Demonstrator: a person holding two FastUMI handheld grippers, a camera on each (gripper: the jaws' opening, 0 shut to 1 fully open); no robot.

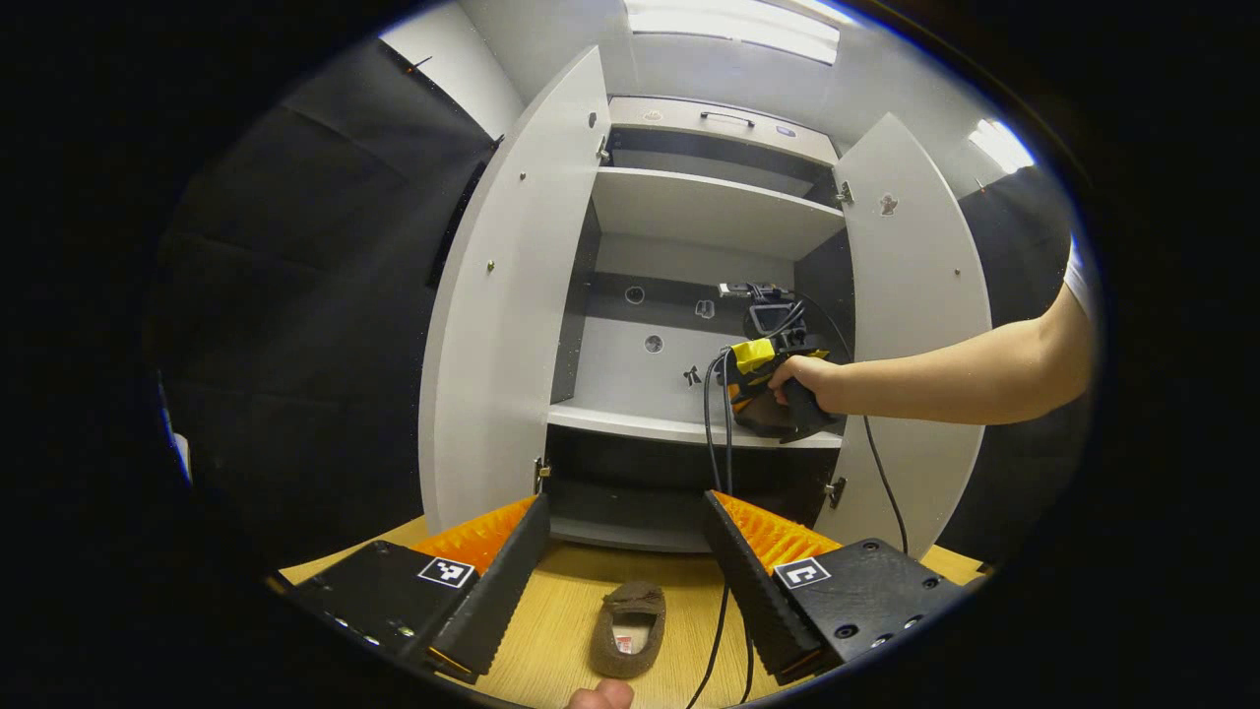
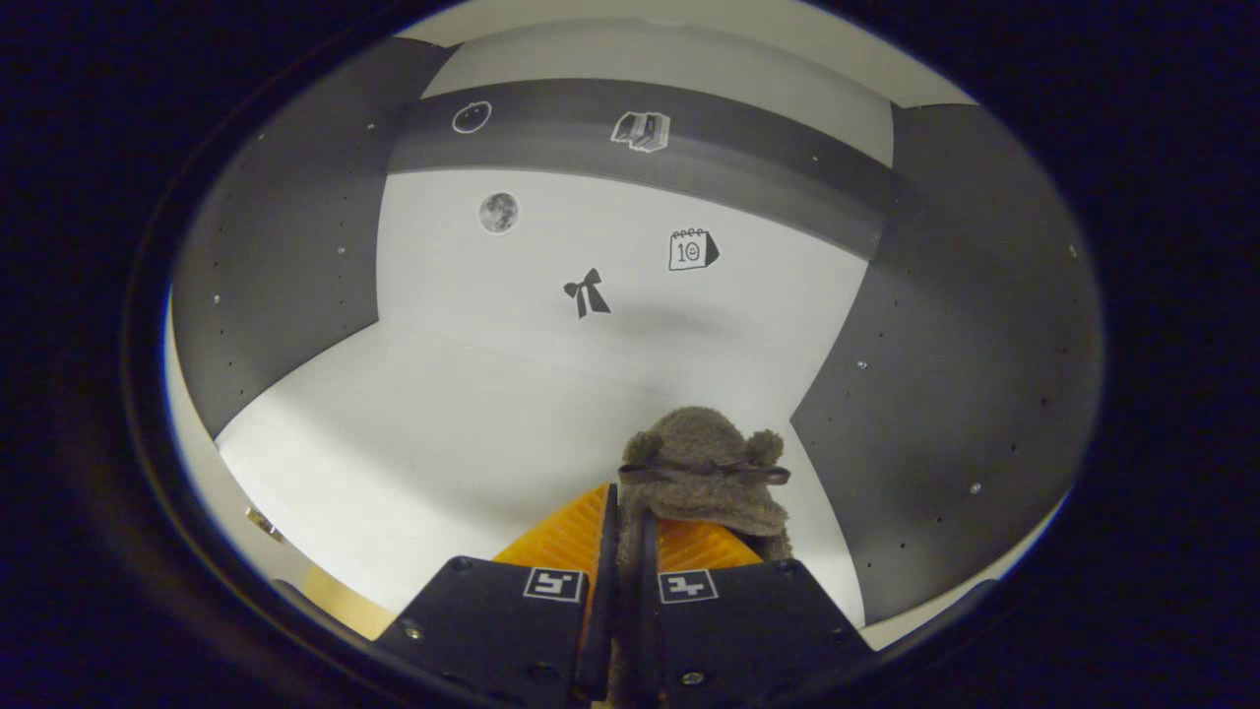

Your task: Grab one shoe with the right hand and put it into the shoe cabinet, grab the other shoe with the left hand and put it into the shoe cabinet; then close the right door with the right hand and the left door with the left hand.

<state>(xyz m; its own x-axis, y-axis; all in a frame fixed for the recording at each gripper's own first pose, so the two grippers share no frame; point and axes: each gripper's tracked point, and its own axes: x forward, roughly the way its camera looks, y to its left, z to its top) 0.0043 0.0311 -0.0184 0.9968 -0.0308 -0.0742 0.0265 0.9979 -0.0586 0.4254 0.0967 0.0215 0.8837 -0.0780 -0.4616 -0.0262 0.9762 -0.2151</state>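
Left gripper (image 1: 622, 581): your fingers spread wide, held low and level.
Right gripper (image 2: 622, 551): your fingers nearly together, pinching.
Right hand (image 1: 809, 379): your arm reaches forward, outstretched.

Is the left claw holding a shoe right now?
No, the left claw is open, and the shoe lies untouched on the table between its fingers.

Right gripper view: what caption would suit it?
Right gripper carries a fuzzy brown slipper over the cabinet's pale shelf.
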